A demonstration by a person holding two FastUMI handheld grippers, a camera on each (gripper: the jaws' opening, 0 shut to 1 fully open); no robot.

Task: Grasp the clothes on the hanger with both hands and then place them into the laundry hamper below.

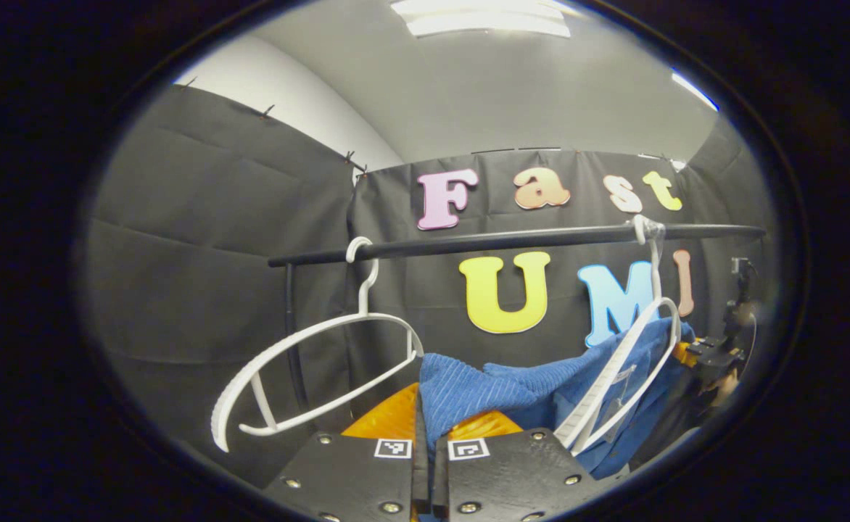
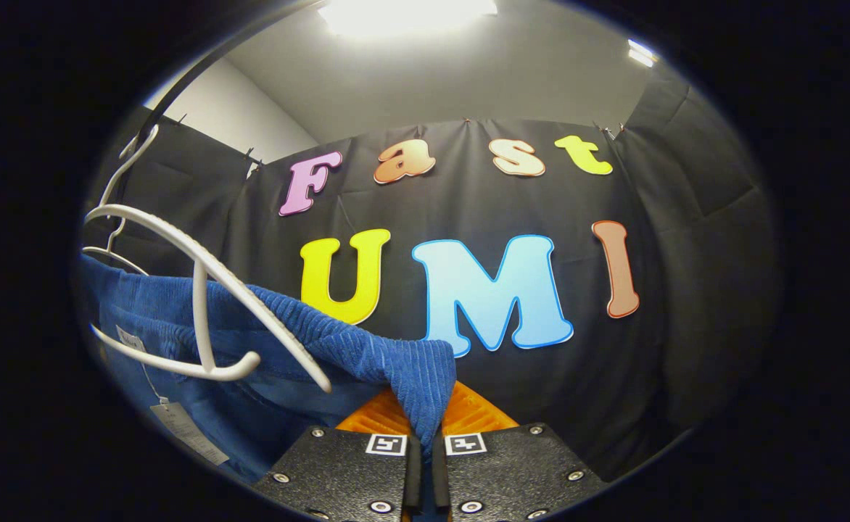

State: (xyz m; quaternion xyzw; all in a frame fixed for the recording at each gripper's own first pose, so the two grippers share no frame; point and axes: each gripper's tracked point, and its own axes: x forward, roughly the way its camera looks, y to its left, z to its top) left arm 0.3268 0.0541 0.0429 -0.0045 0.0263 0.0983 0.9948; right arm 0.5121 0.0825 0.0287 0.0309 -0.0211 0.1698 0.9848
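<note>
Beneath the black rail (image 1: 512, 239), both grippers' fingers (image 1: 396, 420) (image 2: 389, 417) closed on blue garment (image 1: 468, 391) (image 2: 396, 362) corners.

No legible text. The white tag (image 2: 182, 428) on the blue garment (image 2: 367, 348) is too small to read. The square markers (image 1: 393, 449) on the left gripper (image 1: 431, 428) and the right gripper (image 2: 425, 420) bear patterns only.

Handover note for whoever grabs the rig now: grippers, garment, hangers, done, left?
Left gripper: shut on the blue garment.
Right gripper: shut on the garment's other end.
The garment hangs stretched between them, below the rail. One white hanger hangs bare on the rail; the second hanger lies tilted against the cloth, so I cannot tell if it is free.
Done: both grasps.
Left: clear that hanger, lower the garment into the hamper.
</note>
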